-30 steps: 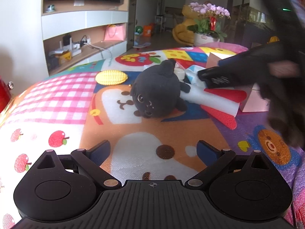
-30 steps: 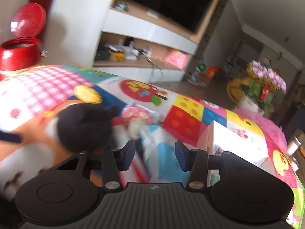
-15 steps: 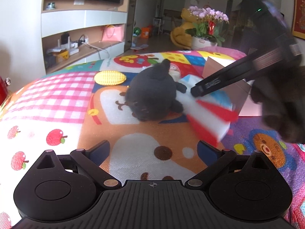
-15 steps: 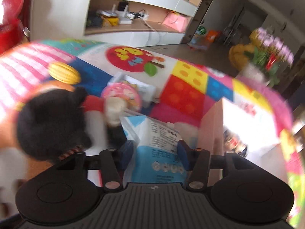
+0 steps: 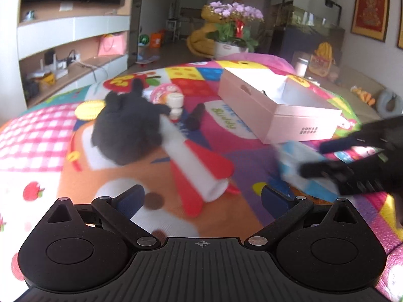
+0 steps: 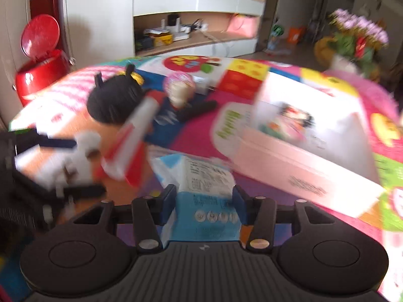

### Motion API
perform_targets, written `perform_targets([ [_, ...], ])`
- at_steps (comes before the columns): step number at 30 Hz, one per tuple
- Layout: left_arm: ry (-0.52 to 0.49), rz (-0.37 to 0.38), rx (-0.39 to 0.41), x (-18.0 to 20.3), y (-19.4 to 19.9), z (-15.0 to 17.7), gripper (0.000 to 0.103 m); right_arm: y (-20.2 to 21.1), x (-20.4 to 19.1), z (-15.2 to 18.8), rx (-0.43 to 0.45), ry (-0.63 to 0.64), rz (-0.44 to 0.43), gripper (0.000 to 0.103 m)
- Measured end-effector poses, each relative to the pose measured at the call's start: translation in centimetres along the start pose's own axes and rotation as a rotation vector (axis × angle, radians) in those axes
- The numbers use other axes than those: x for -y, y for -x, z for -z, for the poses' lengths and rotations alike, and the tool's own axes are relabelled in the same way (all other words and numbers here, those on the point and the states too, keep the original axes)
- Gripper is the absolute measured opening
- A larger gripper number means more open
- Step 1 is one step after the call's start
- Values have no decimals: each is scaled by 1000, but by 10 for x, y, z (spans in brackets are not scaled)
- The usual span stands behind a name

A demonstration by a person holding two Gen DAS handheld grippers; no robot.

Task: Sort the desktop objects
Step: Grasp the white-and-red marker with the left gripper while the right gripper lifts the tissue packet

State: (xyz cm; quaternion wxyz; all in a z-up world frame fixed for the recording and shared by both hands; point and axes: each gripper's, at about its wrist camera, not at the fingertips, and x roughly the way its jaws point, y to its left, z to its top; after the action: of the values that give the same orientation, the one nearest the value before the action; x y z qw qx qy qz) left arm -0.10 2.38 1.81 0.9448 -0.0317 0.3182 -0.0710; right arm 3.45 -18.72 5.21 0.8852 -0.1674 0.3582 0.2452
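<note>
Colourful patchwork cloth (image 5: 37, 136) covers the desk. Right gripper (image 6: 203, 201) clamps a blue-and-white packet (image 6: 201, 196) between its pads, near the desk's right edge, just in front of the open pink box (image 5: 279, 108). Left gripper (image 5: 202, 198) stands wide open and empty. A black plush toy (image 5: 126, 130) lies mid-desk, touching a red-and-white roll (image 5: 199, 168).

Between your right tongs (image 6: 203, 202) sits the packet (image 6: 206, 196). The box (image 6: 302, 161) lies ahead to their right, the plush toy (image 6: 113, 103) ahead to their left, both on the surface (image 5: 252, 161).
</note>
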Motion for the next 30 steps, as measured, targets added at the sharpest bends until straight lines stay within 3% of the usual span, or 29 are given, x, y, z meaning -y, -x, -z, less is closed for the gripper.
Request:
perform_targets([
  [3, -10, -81, -9, 8, -17, -11, 101, 13, 6, 26, 26, 18, 103, 58],
  [5, 1, -105, -12, 8, -30, -19, 100, 21, 14, 38, 29, -27, 126, 70],
  [7, -2, -125, -25, 10, -41, -23, 88, 26, 23, 48, 32, -89, 143, 80],
  [9, -19, -138, -49, 11, -48, -24, 68, 30, 29, 59, 36, -136, 170, 82],
  [11, -42, -140, -61, 10, -50, -20, 64, 34, 33, 65, 42, -163, 184, 85],
  [15, -111, -132, -47, 10, -39, -13, 47, 37, 33, 71, 58, -154, 189, 91],
  [18, -133, -60, -54, 10, -22, -7, 47, 36, 32, 71, 65, -138, 177, 97],
  [20, -154, -26, -61, 12, -10, 0, 47, 37, 30, 70, 76, -137, 161, 100],
  [24, -133, -28, -64, 9, 3, 8, 49, 31, 28, 66, 62, -184, 109, 100],
  [28, -79, -43, -73, 0, 3, 8, 56, 34, 20, 62, 61, -232, -140, 100],
  [30, -73, -42, -75, -1, 5, 8, 59, 44, 13, 59, 102, -200, -188, 100],
])
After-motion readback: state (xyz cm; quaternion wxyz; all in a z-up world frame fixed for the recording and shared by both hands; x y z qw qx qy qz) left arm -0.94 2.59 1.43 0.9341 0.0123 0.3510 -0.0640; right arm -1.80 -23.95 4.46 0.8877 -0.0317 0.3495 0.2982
